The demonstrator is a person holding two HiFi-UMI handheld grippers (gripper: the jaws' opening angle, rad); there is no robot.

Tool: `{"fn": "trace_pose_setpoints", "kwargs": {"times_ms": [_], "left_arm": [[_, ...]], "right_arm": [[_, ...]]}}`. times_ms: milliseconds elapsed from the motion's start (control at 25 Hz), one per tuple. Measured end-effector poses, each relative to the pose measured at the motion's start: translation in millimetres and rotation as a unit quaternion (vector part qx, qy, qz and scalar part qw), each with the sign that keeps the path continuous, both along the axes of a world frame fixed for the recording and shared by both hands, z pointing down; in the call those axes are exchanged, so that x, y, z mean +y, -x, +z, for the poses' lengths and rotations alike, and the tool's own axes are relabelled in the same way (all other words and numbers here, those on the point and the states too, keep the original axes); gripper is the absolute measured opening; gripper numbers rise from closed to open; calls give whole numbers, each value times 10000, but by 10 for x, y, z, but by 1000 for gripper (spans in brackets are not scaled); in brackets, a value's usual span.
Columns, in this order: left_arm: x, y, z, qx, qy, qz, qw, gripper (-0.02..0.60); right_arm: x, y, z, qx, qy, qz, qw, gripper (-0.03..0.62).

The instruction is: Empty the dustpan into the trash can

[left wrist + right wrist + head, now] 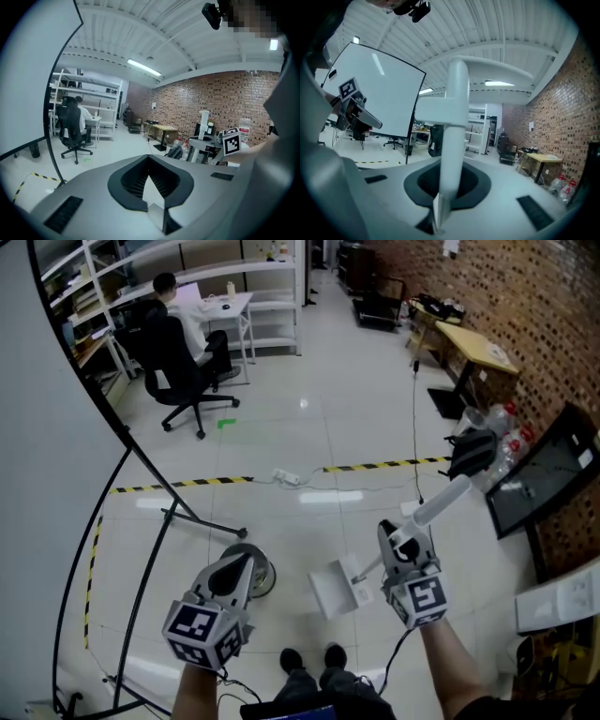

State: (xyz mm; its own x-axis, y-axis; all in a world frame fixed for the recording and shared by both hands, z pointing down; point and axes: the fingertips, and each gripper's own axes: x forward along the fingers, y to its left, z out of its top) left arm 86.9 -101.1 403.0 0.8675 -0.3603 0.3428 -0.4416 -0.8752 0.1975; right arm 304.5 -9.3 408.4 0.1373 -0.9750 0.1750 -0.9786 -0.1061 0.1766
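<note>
My right gripper (394, 540) is shut on the white handle (441, 501) of the dustpan (330, 592), whose pan hangs low over the floor just in front of my feet. In the right gripper view the handle (454, 140) stands upright between the jaws of my right gripper (444, 190). A small round trash can (262, 576) sits on the floor left of the pan, partly hidden by my left gripper (239, 570). That gripper is just above it, shut and holding nothing. In the left gripper view its jaws (150, 187) point level across the room.
A whiteboard stand's black legs (202, 521) cross the floor at the left. Yellow-black tape (187, 484) and a power strip (287, 478) lie ahead. A person sits on an office chair (183, 371) at a desk. A monitor (539, 479) and bottles stand by the brick wall at the right.
</note>
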Motion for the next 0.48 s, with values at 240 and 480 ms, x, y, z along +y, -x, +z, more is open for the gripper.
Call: {"fn": "trace_pose_setpoints", "kwargs": {"times_ms": [240,480], "left_arm": [[43,-65,431,-368,187,68,9991,0],[18,-322,708,-378,237,131,9989,0]], "right_arm": [[-54,-22,535,19,238,-83,9997,26],[-146,-174,980,-8,395,-19,9992,26]]}}
